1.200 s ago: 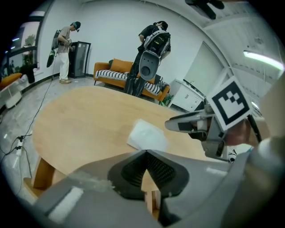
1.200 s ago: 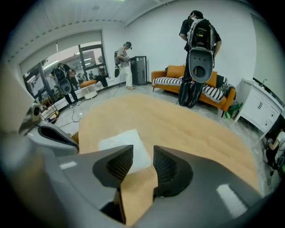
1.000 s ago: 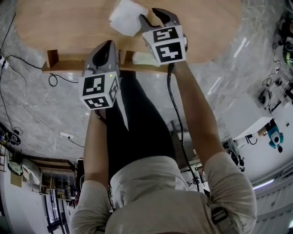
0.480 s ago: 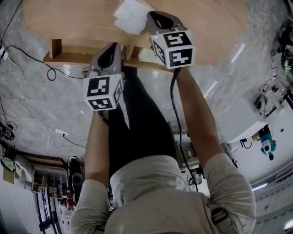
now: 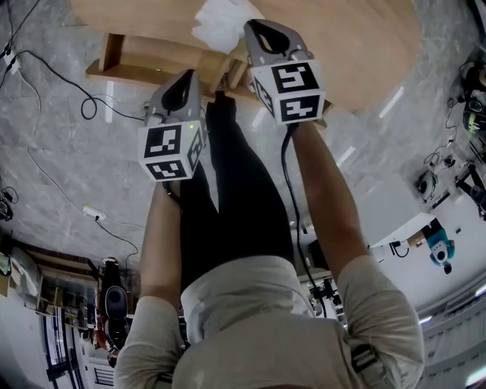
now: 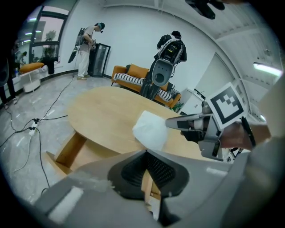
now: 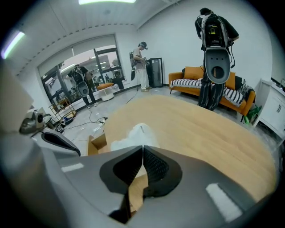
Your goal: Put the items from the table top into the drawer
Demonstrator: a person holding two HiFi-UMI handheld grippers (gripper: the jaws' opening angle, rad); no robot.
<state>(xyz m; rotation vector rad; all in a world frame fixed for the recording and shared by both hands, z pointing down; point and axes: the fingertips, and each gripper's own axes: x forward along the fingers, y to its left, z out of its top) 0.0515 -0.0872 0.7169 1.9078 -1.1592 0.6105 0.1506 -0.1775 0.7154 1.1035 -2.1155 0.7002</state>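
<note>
Grey right tongs have just been closing; their jaws now meet, pinching the white tissue at the tips, just beyond the open drawer and above the table. The pick looks made, and the carry to the drawer remains. The left tongs, jaws together and apparently empty, sit at the drawer's near wall. A second ago the tissue lay loose on the table, and less of the drawer showed.

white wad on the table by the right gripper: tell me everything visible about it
The white wad is a crumpled, puffy lump, seemingly soft tissue or thin cloth, plain, unprinted. It rests on the wooden table top near the edge over the open drawer. The fingers of the right gripper, just closed, appear to pinch its near edge; nothing else touches it.
</note>
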